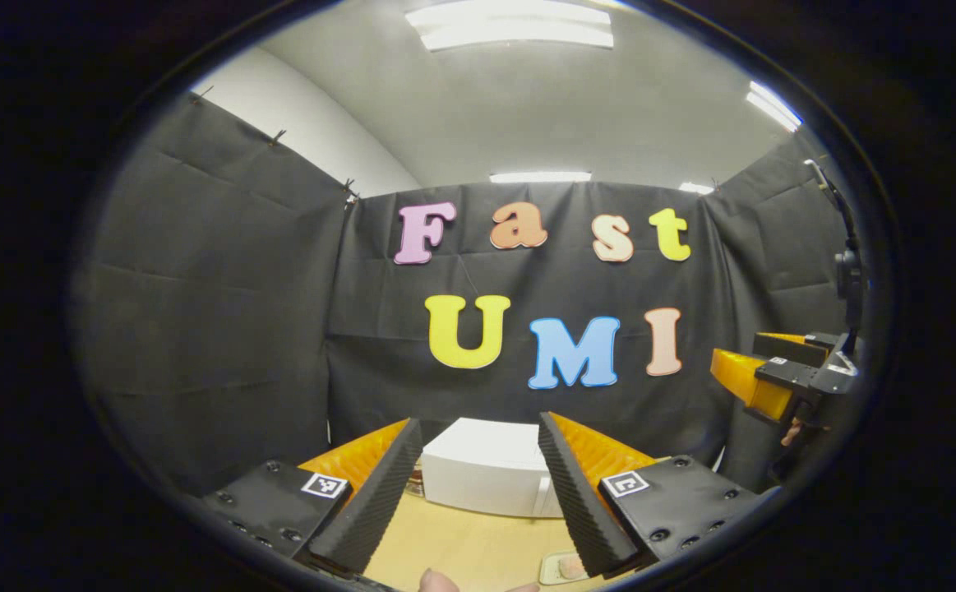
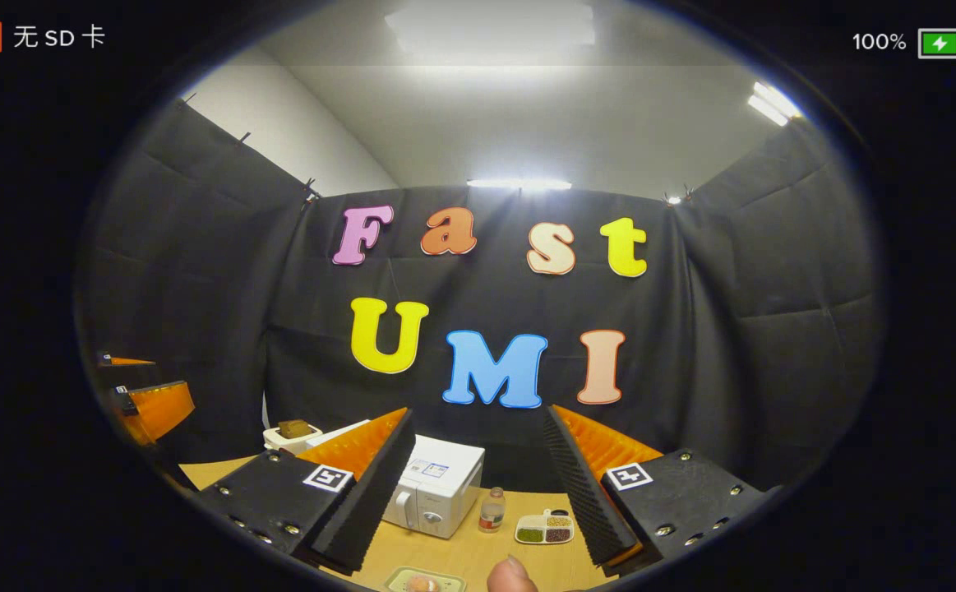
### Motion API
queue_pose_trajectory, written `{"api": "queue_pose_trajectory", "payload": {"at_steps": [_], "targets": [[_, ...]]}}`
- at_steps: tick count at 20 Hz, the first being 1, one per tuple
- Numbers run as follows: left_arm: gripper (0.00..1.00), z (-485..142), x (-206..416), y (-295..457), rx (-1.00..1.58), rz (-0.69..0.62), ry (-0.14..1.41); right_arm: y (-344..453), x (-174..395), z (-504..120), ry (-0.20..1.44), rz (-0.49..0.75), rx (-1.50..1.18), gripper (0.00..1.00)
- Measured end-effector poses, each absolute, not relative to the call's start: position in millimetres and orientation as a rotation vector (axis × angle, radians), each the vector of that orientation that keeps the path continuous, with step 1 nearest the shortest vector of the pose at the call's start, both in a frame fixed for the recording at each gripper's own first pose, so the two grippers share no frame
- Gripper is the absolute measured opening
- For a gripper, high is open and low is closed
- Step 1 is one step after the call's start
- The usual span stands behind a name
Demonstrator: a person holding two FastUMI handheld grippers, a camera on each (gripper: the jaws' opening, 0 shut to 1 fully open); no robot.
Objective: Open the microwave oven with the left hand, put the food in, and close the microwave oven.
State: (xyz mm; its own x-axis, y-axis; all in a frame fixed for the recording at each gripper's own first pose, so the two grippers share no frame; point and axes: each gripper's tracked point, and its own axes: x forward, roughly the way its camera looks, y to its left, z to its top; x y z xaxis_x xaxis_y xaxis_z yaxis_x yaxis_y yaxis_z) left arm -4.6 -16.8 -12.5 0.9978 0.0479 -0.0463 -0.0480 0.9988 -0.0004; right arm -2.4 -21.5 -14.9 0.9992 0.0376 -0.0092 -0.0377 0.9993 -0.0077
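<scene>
A white microwave [image 1: 486, 473] stands on the wooden table [image 1: 461, 543], straight ahead between the fingers of my left gripper [image 1: 478, 423], which is open, empty and well short of it. In the right gripper view the microwave [image 2: 438, 492] shows its front with handle and knob, and its door looks closed. A small tray of food [image 2: 424, 582] lies near the table's front edge, below my right gripper [image 2: 478, 413], which is open and holds nothing. The same tray [image 1: 564, 567] sits low in the left gripper view. The right gripper [image 1: 773, 378] hovers at the far right there.
Right of the microwave stand a small bottle [image 2: 491, 510] and a divided dish [image 2: 545, 529] of green and brown bits. A white bowl [image 2: 293, 432] with something brown sits behind the microwave's left side. A thumb [image 2: 510, 575] shows at the bottom. The left gripper [image 2: 153, 407] hangs far left.
</scene>
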Motion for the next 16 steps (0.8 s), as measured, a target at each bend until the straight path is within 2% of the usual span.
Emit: {"api": "queue_pose_trajectory", "payload": {"at_steps": [6,7,11,13,16], "targets": [[0.94,-40,3,-58,0.016,0.022,0.096,-57,-8,-23,0.01,0.035,-0.005,0.96],[0.99,-46,6,-67,0.022,0.013,0.107,-63,-8,-26,0.014,0.04,-0.001,0.96],[0.94,-70,13,-103,0.027,-0.008,0.132,-89,-12,-40,0.031,0.053,0.002,0.96],[0.96,-82,15,-114,0.033,-0.019,0.156,-102,-12,-48,0.055,0.038,-0.003,0.96],[0.94,-99,28,-126,0.045,-0.057,0.177,-111,-9,-54,0.072,0.012,0.005,0.96]]}}
